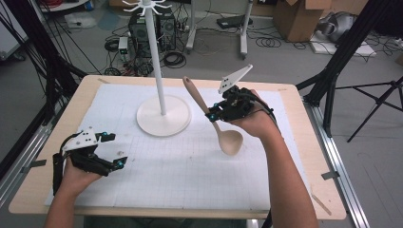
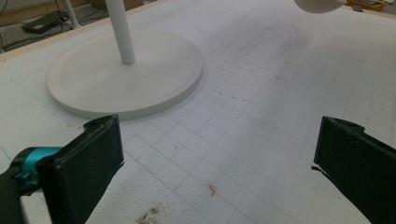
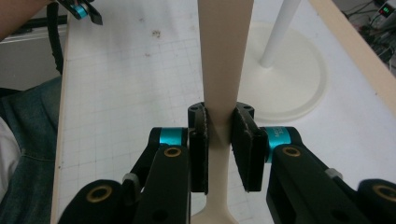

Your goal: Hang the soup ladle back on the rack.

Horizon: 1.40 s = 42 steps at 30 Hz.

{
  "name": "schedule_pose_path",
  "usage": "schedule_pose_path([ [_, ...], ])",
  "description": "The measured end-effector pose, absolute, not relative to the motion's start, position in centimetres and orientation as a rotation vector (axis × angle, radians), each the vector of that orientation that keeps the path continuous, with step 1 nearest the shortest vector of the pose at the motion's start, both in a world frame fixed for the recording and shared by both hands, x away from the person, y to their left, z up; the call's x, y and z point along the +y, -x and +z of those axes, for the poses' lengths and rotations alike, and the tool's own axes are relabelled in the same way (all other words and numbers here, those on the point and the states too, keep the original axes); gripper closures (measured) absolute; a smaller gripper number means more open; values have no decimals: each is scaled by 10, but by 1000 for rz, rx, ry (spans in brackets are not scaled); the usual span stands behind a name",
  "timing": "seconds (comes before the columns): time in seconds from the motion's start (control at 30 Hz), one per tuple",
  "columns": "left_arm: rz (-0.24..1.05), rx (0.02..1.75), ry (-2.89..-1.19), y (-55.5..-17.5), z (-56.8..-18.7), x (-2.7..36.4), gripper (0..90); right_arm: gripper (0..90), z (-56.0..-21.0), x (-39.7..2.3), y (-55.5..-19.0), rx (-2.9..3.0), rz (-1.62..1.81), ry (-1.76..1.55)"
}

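Gripping smooth beige spoon (image 1: 219, 124) handle

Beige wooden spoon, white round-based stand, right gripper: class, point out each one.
Beige wooden spoon (image 1: 230, 140), high view, on its bowl.
White round-based stand (image 1: 164, 121), high view, on its base disc.
Right gripper (image 3: 219, 135), right gripper view, between its fingertips.

The right tongs (image 1: 212, 115) hold a wooden spoon (image 1: 215, 117) tilted above the mat (image 1: 180, 166), near the white stand (image 1: 163, 97).
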<state>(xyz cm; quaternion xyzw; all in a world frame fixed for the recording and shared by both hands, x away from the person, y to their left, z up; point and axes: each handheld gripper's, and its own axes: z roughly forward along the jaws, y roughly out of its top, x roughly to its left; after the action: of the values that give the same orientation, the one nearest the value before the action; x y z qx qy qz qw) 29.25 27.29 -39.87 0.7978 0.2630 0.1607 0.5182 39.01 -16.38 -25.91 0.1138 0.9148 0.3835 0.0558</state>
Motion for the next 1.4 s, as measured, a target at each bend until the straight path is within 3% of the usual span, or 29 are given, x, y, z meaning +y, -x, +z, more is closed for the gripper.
schedule_pose_path([
  [0.77,383,627,-1910,-293,-399,272,17,773,-189,-144,-419,2694,1234,-348],
  [1.4,381,630,-1907,-293,-399,271,17,772,-157,-126,-438,2668,1257,-382],
])
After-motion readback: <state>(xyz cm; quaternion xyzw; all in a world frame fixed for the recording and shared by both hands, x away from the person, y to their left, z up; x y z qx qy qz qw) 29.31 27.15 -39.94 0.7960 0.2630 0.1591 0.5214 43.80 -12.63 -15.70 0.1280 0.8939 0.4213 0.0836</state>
